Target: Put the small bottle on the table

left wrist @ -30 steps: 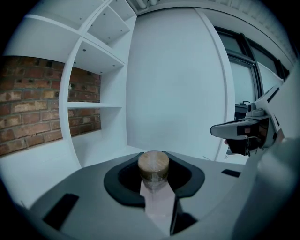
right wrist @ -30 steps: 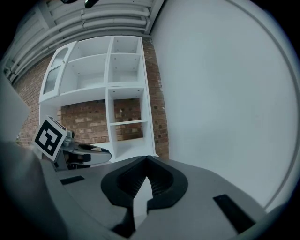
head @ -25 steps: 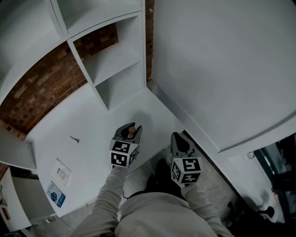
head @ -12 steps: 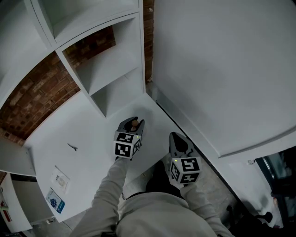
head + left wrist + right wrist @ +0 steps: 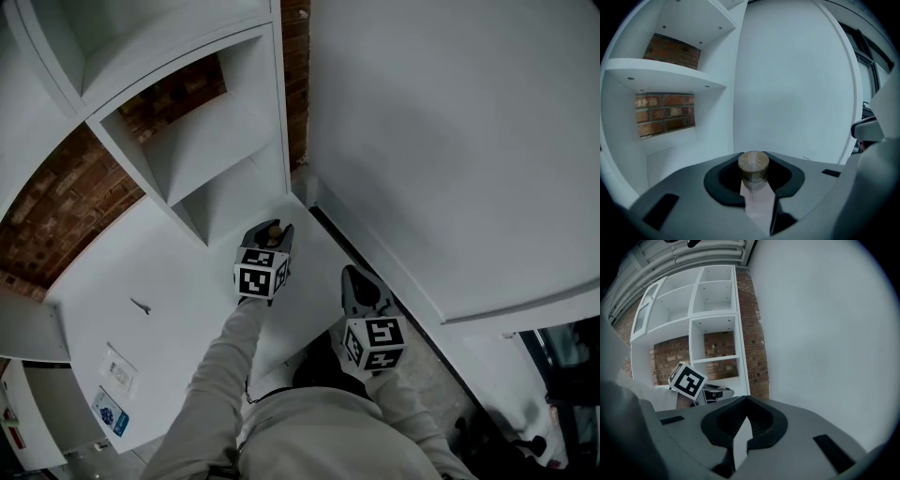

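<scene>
Left claw (image 5: 270,229) clamped on the small bottle (image 5: 753,167) over the white table (image 5: 169,272); right claw (image 5: 746,404) empty, jaws together.

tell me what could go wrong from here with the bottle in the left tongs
The left tongs pinch the small bottle near its cork top, so it may tilt or slip as it is lowered.
It is close to the shelf unit at the back corner of the table; a careless move could knock it against the shelf side.
If released before its base rests flat, it may topple.
</scene>
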A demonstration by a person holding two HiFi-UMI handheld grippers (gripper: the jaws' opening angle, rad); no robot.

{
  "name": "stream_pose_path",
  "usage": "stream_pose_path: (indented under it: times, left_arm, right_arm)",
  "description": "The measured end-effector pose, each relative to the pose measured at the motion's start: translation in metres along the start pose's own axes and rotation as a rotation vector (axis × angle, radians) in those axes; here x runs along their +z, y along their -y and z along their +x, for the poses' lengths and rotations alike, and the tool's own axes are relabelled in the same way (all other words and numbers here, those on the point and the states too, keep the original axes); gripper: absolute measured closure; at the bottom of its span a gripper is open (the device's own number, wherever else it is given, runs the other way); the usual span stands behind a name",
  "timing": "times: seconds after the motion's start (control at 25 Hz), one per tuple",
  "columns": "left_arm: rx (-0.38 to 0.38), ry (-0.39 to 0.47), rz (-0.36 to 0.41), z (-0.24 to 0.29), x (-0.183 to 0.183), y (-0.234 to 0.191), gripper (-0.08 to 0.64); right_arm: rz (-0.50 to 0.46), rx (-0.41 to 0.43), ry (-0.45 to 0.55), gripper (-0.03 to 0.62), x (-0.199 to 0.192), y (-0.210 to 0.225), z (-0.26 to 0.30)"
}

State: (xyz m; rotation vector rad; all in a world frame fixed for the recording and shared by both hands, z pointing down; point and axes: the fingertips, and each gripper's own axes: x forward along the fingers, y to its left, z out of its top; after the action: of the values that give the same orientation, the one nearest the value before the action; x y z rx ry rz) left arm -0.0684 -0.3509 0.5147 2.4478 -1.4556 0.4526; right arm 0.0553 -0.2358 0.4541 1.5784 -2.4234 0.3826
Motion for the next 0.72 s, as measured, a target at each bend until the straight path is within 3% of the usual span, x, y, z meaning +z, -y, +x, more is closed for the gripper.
stream_pose_path:
  times: [0.72]
  left_arm:
    - [0.049, -0.021, 0.042, 0.087, 0.018, -0.025, 0.437]
  right_arm:
    - [0.024, 0.001, -0.036, 0.565, -0.005, 0.023, 0.025]
